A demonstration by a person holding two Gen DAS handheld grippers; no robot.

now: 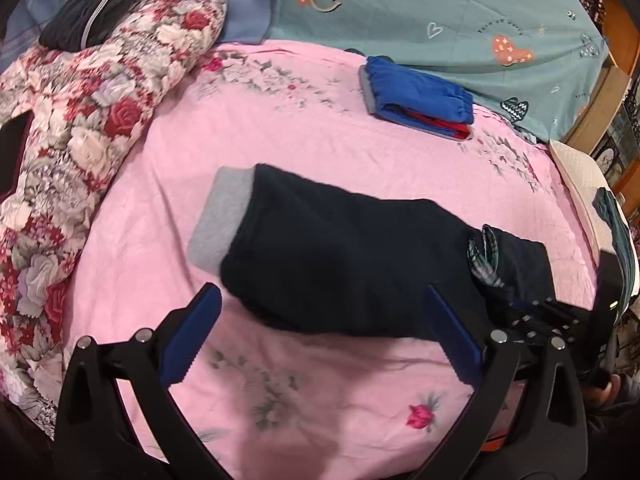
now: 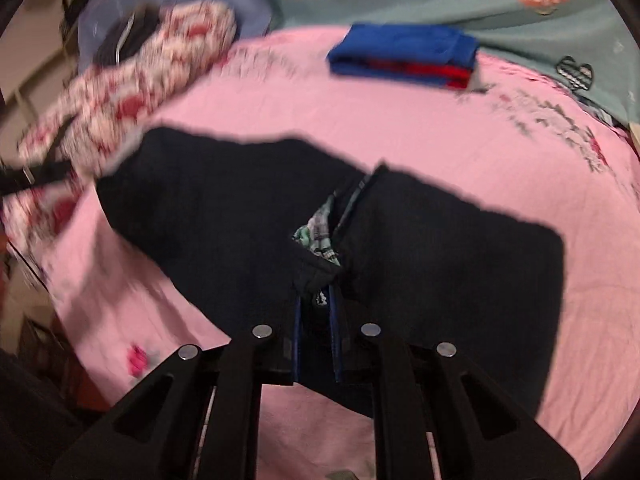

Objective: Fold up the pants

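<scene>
Dark navy pants [image 1: 344, 264] with a grey cuff [image 1: 220, 220] lie across a pink floral bedsheet [image 1: 280, 128]. A plaid lining shows at the pocket [image 1: 484, 256]. My left gripper [image 1: 320, 304] is open, with blue pads either side of the pants' near edge, holding nothing. My right gripper [image 2: 316, 304] is shut on the pants [image 2: 224, 216] at the plaid pocket fold [image 2: 318, 236], pulling the cloth up; it also shows at the right edge of the left wrist view [image 1: 540, 320].
A folded blue and red garment [image 1: 420, 96] lies at the far side of the bed. A rose-patterned quilt [image 1: 92, 112] with a dark garment on it lies at left. A teal heart-print cover [image 1: 460, 12] is behind. A white pillow [image 1: 580, 184] sits at right.
</scene>
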